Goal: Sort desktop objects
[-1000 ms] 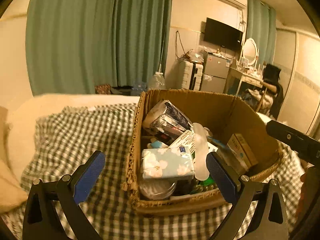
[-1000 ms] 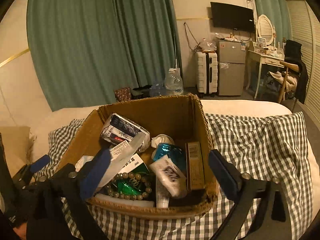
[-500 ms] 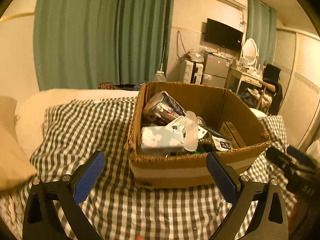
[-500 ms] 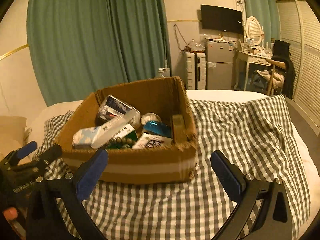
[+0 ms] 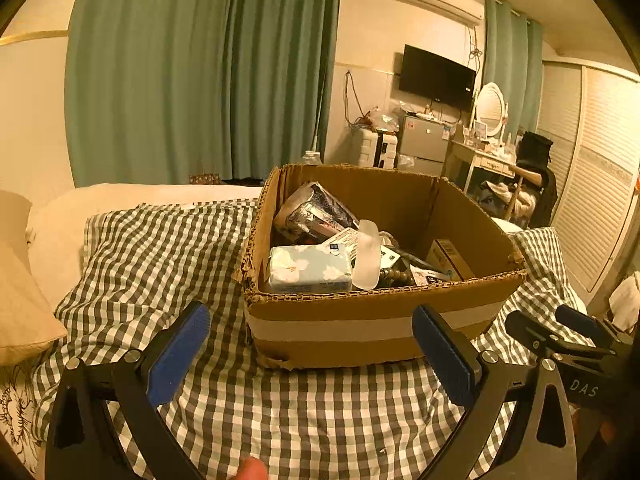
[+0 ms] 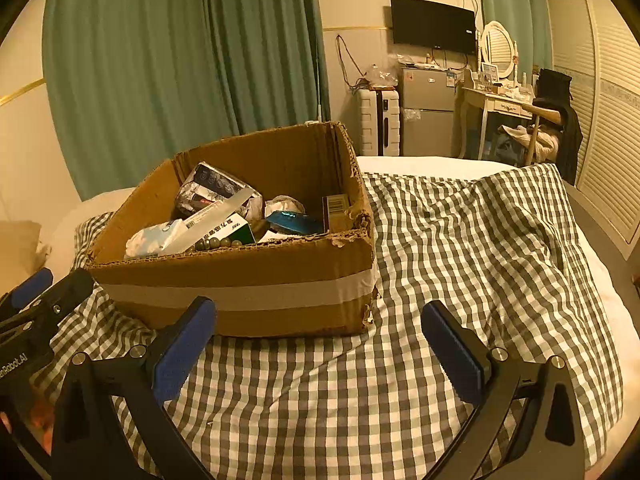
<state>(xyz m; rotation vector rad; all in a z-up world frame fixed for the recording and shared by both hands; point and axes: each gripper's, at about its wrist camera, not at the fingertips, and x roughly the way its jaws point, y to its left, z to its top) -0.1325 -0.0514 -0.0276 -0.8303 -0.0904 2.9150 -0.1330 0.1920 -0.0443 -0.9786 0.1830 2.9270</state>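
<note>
One cardboard box (image 5: pixel 372 320) sits on the checked cloth (image 5: pixel 160 264) over the bed, dead ahead of both grippers. Stiff-ish but the rim is torn and frayed. Loaded, so likely too heavy for a one-wall pinch; I'd leave it and pick the contents out.

Left gripper (image 5: pixel 312 354) and right gripper (image 6: pixel 318 346): both spread wide, nothing held, short of the near wall.

Contents, big to small:
- 1 foil-wrapped pack (image 5: pixel 312 212), back-left corner. Crinkly, probably slick; grab across the short side.
- 1 floral tissue pack (image 5: pixel 310 268), front-left. Soft, light, squashes; easiest first pick.
- 1 translucent tube (image 5: pixel 368 256) leaning on it. Smooth, may slip.
- 1 small carton (image 5: pixel 446 256), right wall. Rigid, pinch its flat faces.
- 1 bead string (image 6: pixel 218 243). Floppy; small items beneath uncountable.
</note>
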